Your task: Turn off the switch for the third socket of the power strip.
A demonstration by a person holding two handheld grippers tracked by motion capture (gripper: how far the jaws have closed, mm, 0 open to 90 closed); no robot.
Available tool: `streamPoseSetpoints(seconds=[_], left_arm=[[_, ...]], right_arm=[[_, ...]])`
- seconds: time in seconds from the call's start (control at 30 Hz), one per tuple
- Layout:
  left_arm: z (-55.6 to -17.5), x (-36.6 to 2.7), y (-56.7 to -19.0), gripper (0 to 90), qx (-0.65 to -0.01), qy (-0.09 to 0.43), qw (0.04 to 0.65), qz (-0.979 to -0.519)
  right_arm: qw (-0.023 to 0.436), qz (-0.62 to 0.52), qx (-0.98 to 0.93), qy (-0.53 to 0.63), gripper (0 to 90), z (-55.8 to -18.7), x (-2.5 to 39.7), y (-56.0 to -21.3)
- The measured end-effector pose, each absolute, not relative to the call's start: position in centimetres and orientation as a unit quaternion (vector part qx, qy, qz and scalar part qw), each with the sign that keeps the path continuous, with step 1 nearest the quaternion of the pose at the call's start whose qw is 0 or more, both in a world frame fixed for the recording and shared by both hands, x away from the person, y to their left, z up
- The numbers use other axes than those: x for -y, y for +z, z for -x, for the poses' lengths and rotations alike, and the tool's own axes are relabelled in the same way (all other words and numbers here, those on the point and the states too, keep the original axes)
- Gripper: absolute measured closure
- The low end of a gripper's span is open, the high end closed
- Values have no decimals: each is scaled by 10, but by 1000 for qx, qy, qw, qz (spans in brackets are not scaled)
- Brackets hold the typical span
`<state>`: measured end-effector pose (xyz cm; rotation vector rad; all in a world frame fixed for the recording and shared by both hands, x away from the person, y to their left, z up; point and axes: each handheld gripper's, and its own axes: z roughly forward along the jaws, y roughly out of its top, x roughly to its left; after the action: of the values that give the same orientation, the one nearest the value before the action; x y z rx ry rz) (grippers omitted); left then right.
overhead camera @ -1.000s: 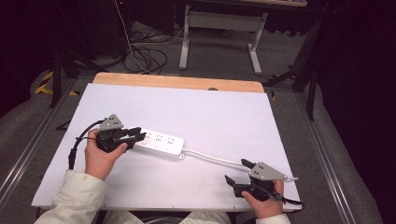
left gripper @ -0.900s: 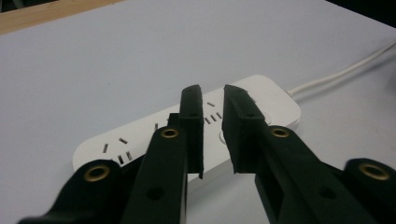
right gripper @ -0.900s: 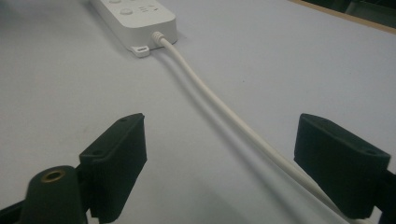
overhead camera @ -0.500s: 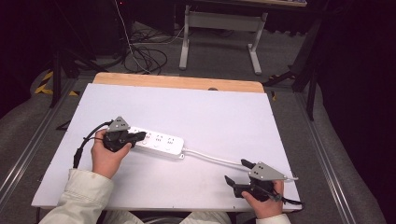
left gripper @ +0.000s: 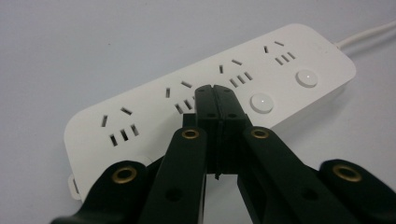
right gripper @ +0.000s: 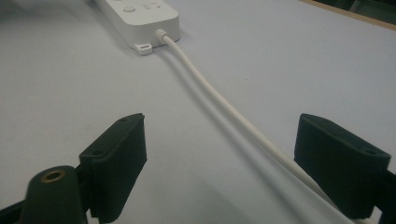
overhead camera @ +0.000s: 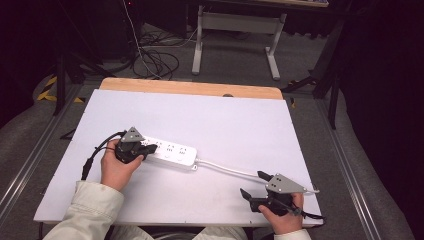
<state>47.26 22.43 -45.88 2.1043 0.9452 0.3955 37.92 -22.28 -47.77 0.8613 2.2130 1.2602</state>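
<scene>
White power strip [overhead camera: 170, 152] lies left of centre on the table [overhead camera: 240, 125]. The left gripper [left gripper: 215, 93], jaws pressed together, seems to touch its top. The right gripper [right gripper: 219, 158] gapes astride the cord [right gripper: 224, 107], lower right.

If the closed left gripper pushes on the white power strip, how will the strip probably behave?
The power strip lies flat and low on the table, so it will probably slide, not tip. Its smooth plastic top may let the shut left gripper slip. The thin cord looks flexible and should trail behind.
</scene>
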Motion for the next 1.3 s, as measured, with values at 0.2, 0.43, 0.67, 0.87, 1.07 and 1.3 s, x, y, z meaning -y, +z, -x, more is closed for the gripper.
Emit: streamPoseSetpoints(seconds=[0.2, 0.43, 0.67, 0.87, 1.07, 1.3], left_arm=[[-474, -224, -465, 899, -375, 151, 391, -827], [-474, -224, -466, 899, -372, 162, 390, -827], [-473, -222, -468, 899, -367, 167, 387, -829], [-473, -221, -469, 900, -364, 171, 381, -832], [-472, -220, -470, 900, -362, 177, 382, -832], [-471, -219, -470, 900, -360, 183, 380, -832]], right_arm=[[224, -312, -803, 455, 172, -379, 223, -478], [223, -312, -803, 456, 171, -379, 223, -478], [222, -312, -803, 456, 170, -379, 223, -478], [222, -313, -803, 455, 170, -379, 223, -478], [222, -313, -803, 456, 170, -379, 223, -478], [222, -312, -803, 456, 170, -379, 223, -478]])
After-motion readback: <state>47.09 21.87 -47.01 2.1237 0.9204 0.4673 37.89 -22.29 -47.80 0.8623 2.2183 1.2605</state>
